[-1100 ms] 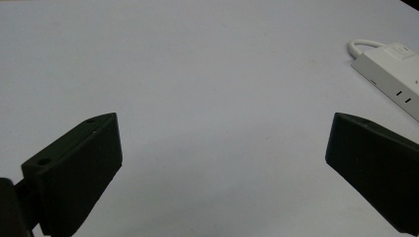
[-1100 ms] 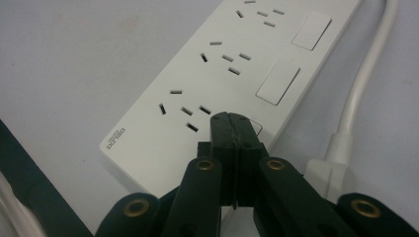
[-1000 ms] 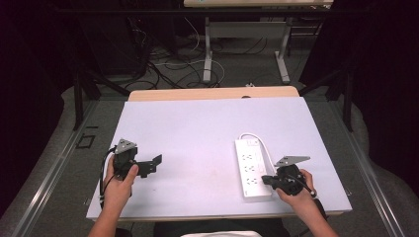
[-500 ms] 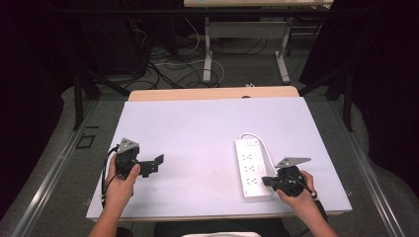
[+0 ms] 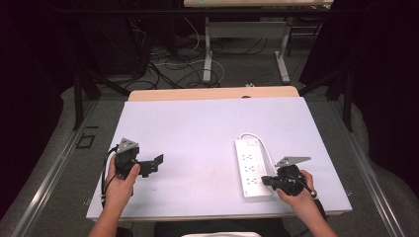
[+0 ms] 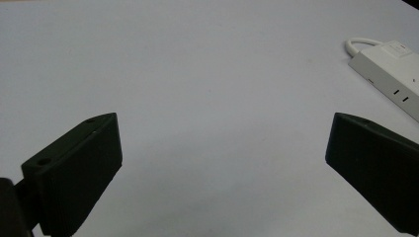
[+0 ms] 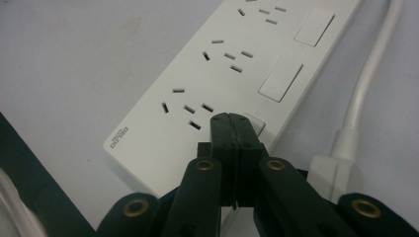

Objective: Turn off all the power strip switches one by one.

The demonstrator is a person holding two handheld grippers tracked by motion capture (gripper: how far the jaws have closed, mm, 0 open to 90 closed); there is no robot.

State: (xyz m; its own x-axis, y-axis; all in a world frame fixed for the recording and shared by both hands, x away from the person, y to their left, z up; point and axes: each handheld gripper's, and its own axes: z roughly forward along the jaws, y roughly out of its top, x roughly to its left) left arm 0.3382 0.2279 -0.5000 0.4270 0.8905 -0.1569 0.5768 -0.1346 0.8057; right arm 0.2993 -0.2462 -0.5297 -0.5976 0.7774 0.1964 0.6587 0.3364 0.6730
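A white bench point(image 5: 197, 128) seen from above, with a person's forearms coming in from the near edge; a white power strip point(image 5: 252, 168) lies flat on the right half of the bench, long side running away from the person, its white cable point(image 5: 264, 145) looping from the far end back along its right side. The right gripper point(image 5: 267, 180), held in the right hand point(image 5: 296, 190), sits at the near right end of the strip; in the right gripper view its fingers point(image 7: 223, 129) are clenched together, nothing between them, their tips over the strip's nearest switch point(image 7: 254, 123), beside the last group of sockets; whether they touch it I cannot tell. A white plug point(image 7: 333, 170) lies just right of the strip. The left gripper point(image 5: 158, 161), in the left hand point(image 5: 118, 182), rests low over the left side of the bench, well apart from the strip, pointing right; its fingers point(image 6: 74, 170) are released, spread wide over bare surface.
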